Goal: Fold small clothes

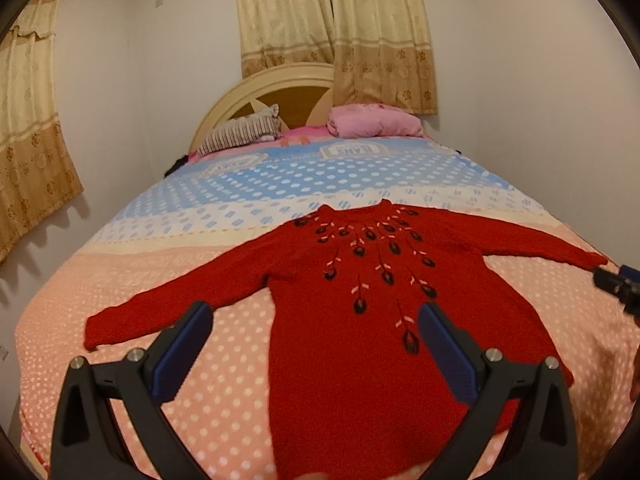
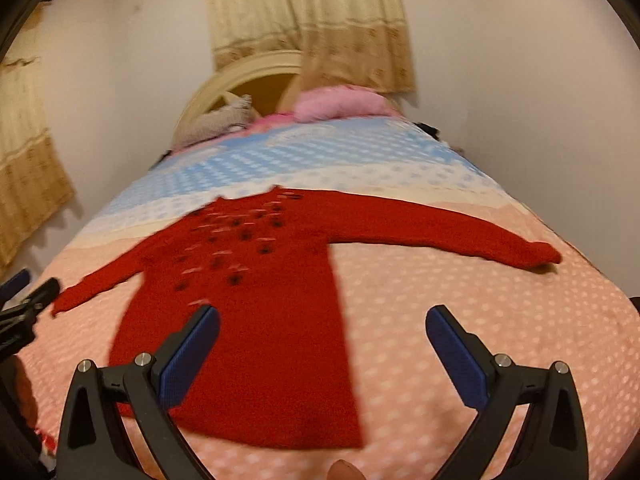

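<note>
A red knit sweater with dark embroidered buds lies flat and face up on the bed, both sleeves spread out. My left gripper hovers open above its lower left side, nothing between the blue pads. In the right wrist view the same sweater appears blurred, and my right gripper stands open over its lower right edge and the bedspread. The right gripper also shows at the far right edge of the left wrist view, near the cuff of the sleeve on that side. The left gripper's fingers show at the right wrist view's left edge.
The bed carries a dotted pink and blue bedspread. A striped pillow and a pink pillow lie by the cream headboard. Beige curtains hang behind; white walls close in on both sides.
</note>
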The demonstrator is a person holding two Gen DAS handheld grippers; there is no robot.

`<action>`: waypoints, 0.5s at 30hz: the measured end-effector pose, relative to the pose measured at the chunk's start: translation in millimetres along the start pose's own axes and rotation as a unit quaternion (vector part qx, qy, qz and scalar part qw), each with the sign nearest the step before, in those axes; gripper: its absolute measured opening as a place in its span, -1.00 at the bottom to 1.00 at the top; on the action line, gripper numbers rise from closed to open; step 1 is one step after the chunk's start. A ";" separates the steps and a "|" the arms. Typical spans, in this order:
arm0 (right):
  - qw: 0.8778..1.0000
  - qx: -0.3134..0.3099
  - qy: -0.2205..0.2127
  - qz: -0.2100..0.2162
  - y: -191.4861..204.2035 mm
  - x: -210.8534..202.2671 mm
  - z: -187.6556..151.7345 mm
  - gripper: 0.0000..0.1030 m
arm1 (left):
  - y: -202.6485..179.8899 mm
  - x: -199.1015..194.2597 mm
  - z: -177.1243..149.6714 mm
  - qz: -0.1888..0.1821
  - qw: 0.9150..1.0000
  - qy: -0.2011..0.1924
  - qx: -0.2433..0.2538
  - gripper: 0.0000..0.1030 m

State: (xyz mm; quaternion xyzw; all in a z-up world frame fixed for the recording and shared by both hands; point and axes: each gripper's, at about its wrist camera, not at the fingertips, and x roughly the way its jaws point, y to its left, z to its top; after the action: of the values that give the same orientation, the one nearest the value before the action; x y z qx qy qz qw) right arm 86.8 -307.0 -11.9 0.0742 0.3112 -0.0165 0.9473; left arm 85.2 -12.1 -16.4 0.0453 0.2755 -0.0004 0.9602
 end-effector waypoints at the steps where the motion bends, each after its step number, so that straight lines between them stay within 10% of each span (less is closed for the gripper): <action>1: 1.000 0.011 0.007 -0.012 -12.7 7.4 5.0 0.98 | -1.3 6.7 1.1 -0.004 1.000 0.005 -0.001 1.00; 15: 0.964 0.224 0.076 -0.120 -239.9 79.7 52.0 0.95 | -6.0 83.9 5.9 -0.006 0.999 0.037 0.005 1.00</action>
State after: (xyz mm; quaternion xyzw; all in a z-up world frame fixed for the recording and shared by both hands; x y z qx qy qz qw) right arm 163.0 -550.8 -49.0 0.2473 0.3777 -0.1934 0.8711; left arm 159.4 -16.6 -56.3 0.0489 0.3112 -0.0056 0.9491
